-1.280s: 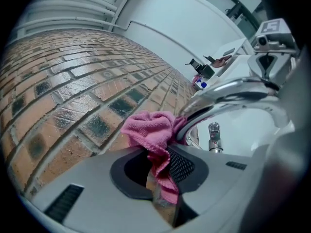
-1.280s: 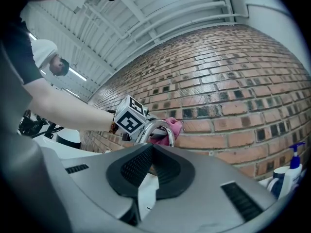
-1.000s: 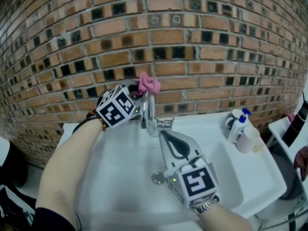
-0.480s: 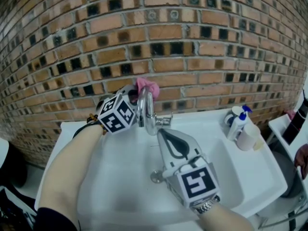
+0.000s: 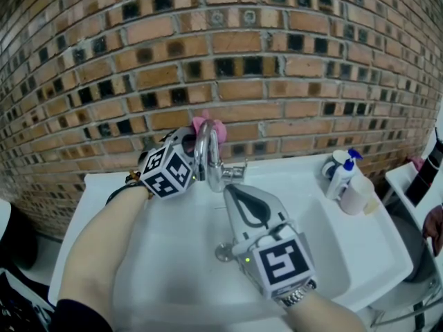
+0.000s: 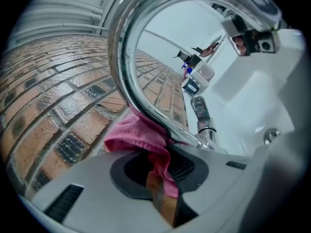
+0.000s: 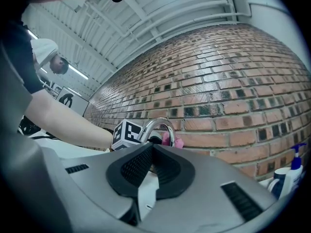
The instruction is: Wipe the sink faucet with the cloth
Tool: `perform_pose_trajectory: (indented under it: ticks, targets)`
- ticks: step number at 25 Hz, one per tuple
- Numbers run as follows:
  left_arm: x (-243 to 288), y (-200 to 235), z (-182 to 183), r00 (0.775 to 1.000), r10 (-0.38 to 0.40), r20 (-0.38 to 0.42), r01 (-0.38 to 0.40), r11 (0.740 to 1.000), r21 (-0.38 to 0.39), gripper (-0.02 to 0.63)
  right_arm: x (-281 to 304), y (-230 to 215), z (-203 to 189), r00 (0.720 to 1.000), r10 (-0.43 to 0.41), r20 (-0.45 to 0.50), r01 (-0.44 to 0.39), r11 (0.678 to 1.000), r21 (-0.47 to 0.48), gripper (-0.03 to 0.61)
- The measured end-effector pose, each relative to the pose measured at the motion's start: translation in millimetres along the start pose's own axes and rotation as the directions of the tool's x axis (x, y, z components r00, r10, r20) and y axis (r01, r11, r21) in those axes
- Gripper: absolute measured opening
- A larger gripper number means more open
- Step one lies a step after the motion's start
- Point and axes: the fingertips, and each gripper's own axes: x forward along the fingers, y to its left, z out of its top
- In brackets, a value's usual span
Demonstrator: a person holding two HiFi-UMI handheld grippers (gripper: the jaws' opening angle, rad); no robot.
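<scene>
Left gripper (image 5: 192, 144), head view: pinches pink cloth (image 5: 210, 126) against faucet (image 5: 208, 159) spout's far side, over sink (image 5: 353, 254); right gripper (image 5: 232, 194) closed, empty, just near of faucet. Left gripper view — cloth fold clamped, touching chrome. Right gripper view — jaws together, nothing between. Risk: cloth could snag on spout, pull free. One faucet, one cloth, two grippers.

The bunched pink cloth (image 5: 208, 125) lies pressed against the rear of the upright, arched chrome faucet (image 5: 215, 170), just below the top of its curve.
</scene>
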Motion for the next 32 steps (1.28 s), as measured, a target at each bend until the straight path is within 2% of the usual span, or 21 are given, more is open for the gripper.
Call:
perform_pose_trajectory:
  ticks: [15,24,32]
  targets:
    - [2,-31,-26,0.997,-0.058,-0.047,0.057,0.998,-0.007,0.08,2,3,-7,1.0,0.013,-0.019,-0.013,1.0,-0.005,0.012]
    - [-3,-50,-43,0.996,-0.083,-0.032,0.076,0.981,-0.18,0.08,2,5,-6,1.0,0.017,-0.021,-0.017,1.0,-0.002,0.012]
    - [-7,-58,-45,0.997,-0.078,-0.02,0.071,0.966,-0.247,0.08,3,6,-6,1.0,0.021,-0.02,-0.021,1.0,-0.002,0.012]
